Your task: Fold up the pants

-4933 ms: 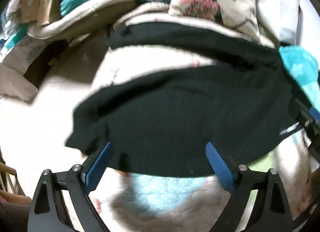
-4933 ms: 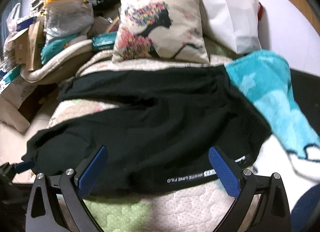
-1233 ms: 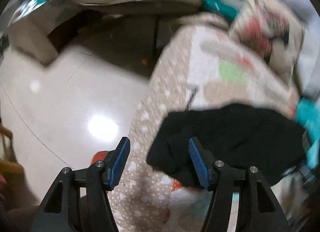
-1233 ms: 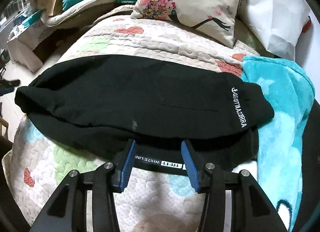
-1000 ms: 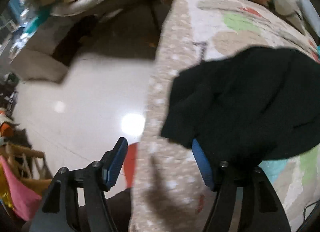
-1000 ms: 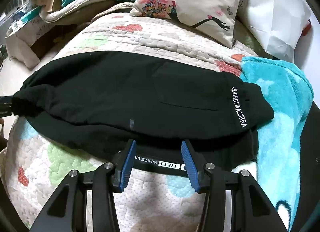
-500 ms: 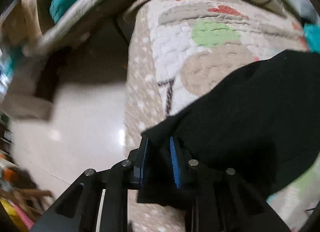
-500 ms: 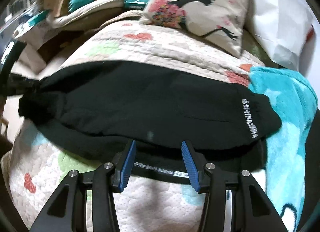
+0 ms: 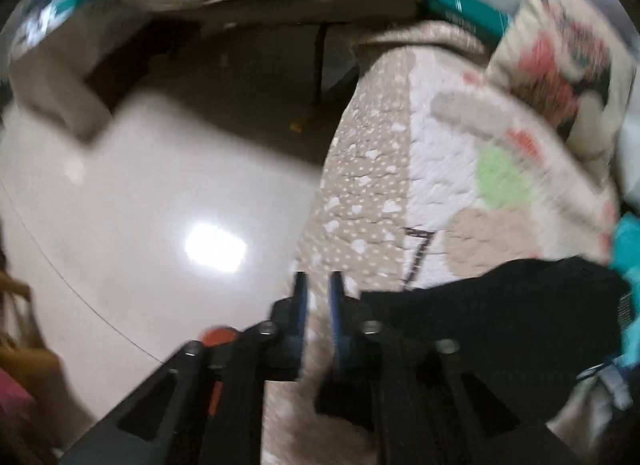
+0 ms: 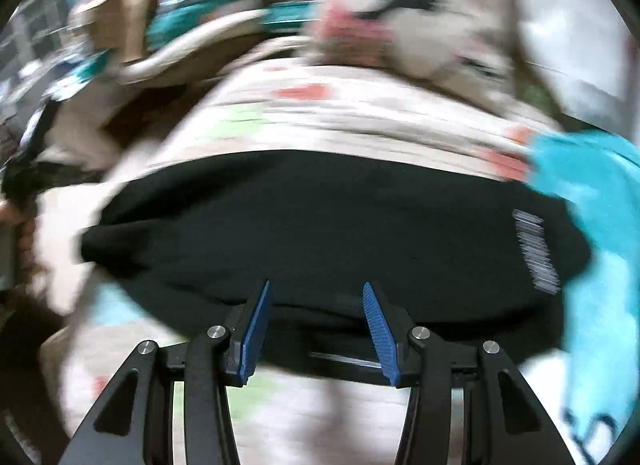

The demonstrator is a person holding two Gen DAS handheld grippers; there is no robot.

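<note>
Left gripper: I'm seeing its jaws nearly closed, nothing between them; the quilt is showing through the slit.
Right gripper: I'm holding it half open over the pants' near edge, gripping nothing.
Pants: lying folded, black, across the quilt beside a turquoise blanket.
Room: glossy floor lying left of the bed.
Change: half a second ago my left pads were pinching the pant leg; now they are off it.

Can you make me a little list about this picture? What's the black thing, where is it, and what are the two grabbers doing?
thing: black pants, folded lengthwise
where: on the quilt, waist end by the turquoise blanket
left gripper: jaws nearly together, no cloth seen between them, pants just beside it
right gripper: open, at the pants' near edge
behind: flowery pillow
picture: blurry
</note>
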